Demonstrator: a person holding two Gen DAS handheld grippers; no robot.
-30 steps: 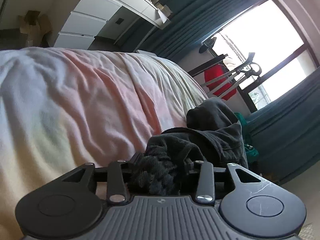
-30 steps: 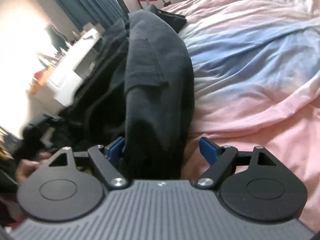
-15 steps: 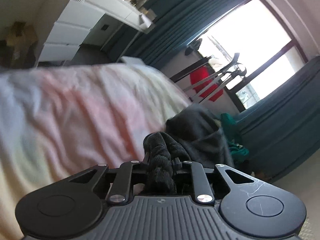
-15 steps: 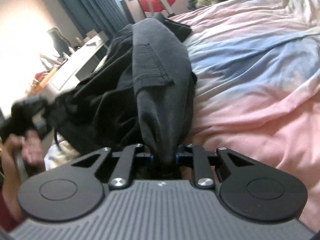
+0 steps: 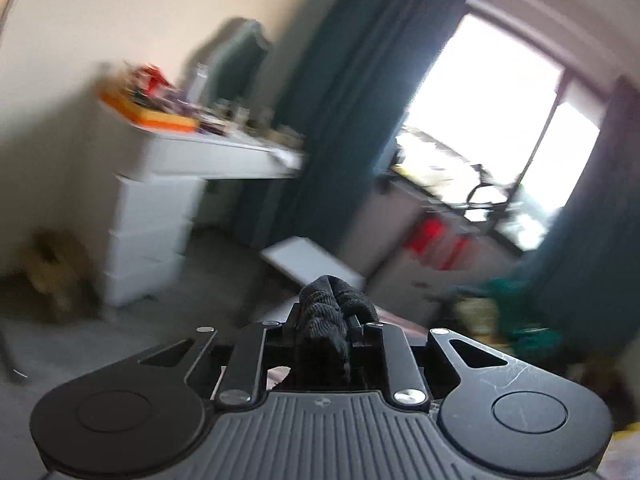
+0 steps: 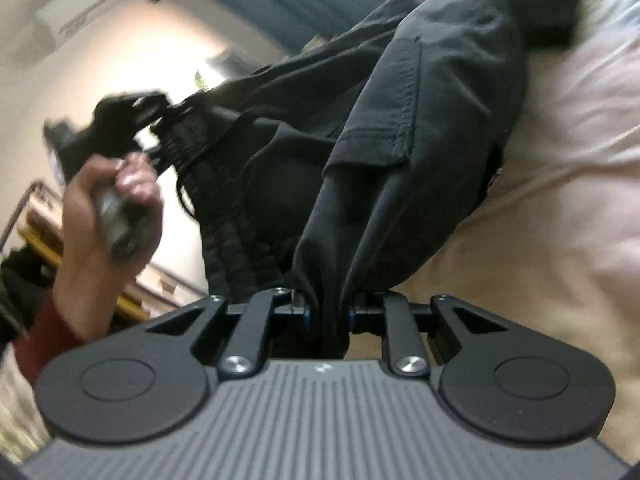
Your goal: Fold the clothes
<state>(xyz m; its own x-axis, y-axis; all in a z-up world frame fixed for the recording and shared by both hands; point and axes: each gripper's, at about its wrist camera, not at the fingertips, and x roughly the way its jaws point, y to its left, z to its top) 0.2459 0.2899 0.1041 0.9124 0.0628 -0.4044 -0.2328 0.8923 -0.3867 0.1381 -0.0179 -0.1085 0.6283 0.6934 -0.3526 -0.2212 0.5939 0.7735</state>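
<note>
The dark trousers (image 6: pixel 400 152) hang stretched between the two claws, the left claw (image 5: pixel 326 326) clamped on the ribbed waistband (image 5: pixel 332 308), the right claw (image 6: pixel 326 312) clamped on the other end, and their far part lies on the bed (image 6: pixel 560 168).

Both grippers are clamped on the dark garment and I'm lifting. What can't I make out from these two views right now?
- Left wrist view: only a bunched end of the dark garment shows in the left gripper; the rest hangs below the frame.
- Left wrist view: items on the white desk are motion-blurred.
- Right wrist view: the left gripper is a dark smear above the hand.
- Right wrist view: the right gripper pads are buried in cloth.
</note>
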